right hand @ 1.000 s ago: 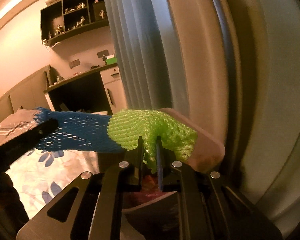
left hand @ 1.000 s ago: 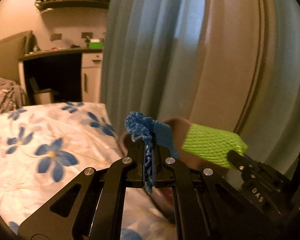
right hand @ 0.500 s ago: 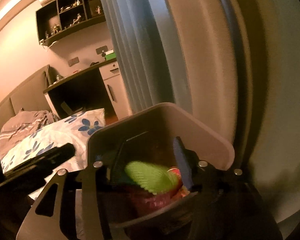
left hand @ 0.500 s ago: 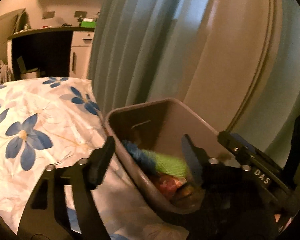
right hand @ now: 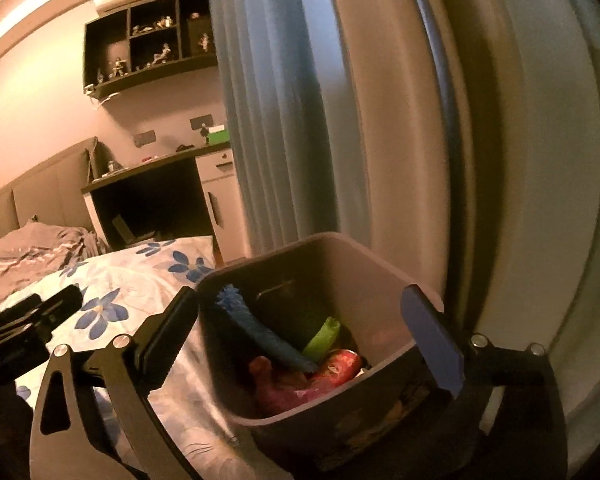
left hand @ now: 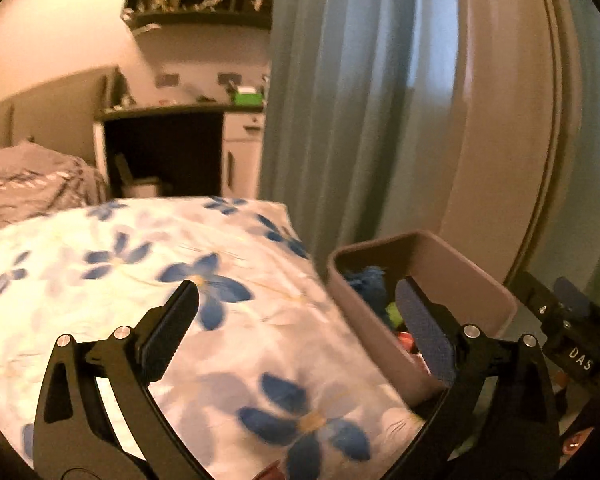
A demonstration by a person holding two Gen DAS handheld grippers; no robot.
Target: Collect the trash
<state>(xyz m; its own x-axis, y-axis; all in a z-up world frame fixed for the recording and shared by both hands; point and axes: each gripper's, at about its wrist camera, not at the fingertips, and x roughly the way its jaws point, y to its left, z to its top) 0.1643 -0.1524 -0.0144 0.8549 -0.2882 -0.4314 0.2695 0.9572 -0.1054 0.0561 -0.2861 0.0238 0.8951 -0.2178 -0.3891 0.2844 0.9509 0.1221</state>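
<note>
Your right gripper [right hand: 300, 316] stands wide open with nothing between its fingers, which straddle the trash bin [right hand: 380, 256]: the left finger sits just outside the bin's near wall and the blue-padded right finger lies against its far rim. Inside the bin lies the blue foam net [right hand: 260, 328], leaning against the left wall with its frayed end up, the green foam net [right hand: 322, 338] beside it, a red can [right hand: 338, 366] and a crumpled pink wrapper [right hand: 276, 388] below. Your left gripper [left hand: 296, 312] is also wide open and carries nothing; one finger hangs over the floral bedsheet [left hand: 140, 248] and the other over the bin's mouth, where a tuft of the blue net shows at the rim. Judging by this, the drop-off step is finished: both nets are in the bin and neither gripper grasps anything. Your next move calls for lifting both grippers clear of the bin without knocking its rim, since it stands just beside the bed's edge, then sweeping the bedsheet for more trash; something reddish peeks in at the bottom edge of the left wrist view, too cut off to identify. The only readable writing is "DAS" in white on the black body of the right gripper, seen from the left wrist camera. The can's print is too blurred to read.
</note>
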